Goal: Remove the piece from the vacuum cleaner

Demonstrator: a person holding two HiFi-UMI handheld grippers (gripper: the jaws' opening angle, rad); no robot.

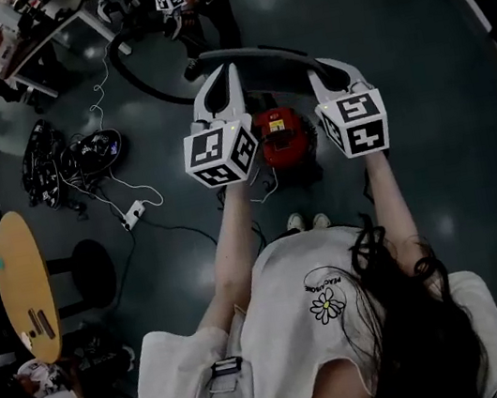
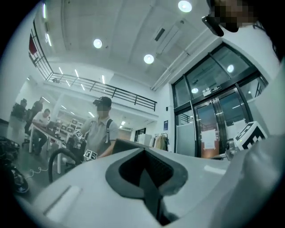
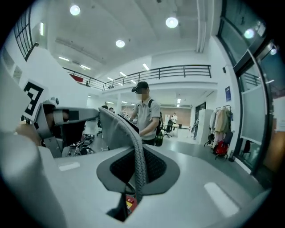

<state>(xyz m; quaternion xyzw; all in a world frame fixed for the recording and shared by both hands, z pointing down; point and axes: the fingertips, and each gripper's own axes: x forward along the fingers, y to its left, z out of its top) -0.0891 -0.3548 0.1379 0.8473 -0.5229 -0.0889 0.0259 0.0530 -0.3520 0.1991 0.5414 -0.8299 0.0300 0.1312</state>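
A red vacuum cleaner (image 1: 282,135) stands on the dark floor below my raised hands. A flat grey piece (image 1: 261,51) spans between the two grippers, well above the vacuum. My left gripper (image 1: 226,71) is shut on its left end, and my right gripper (image 1: 327,65) is shut on its right end. In the left gripper view the jaws of the left gripper (image 2: 144,171) are closed, and the grey piece (image 2: 127,144) shows dark beyond them. In the right gripper view the right gripper (image 3: 136,167) pinches the textured edge of the grey piece (image 3: 116,129), which stands up from the jaws.
A black hose (image 1: 137,78) curves over the floor behind the vacuum. Another person (image 1: 195,2) stands just beyond it. Cables, a power strip (image 1: 134,212) and black gear (image 1: 70,158) lie to the left, with a round wooden table (image 1: 25,280) further left.
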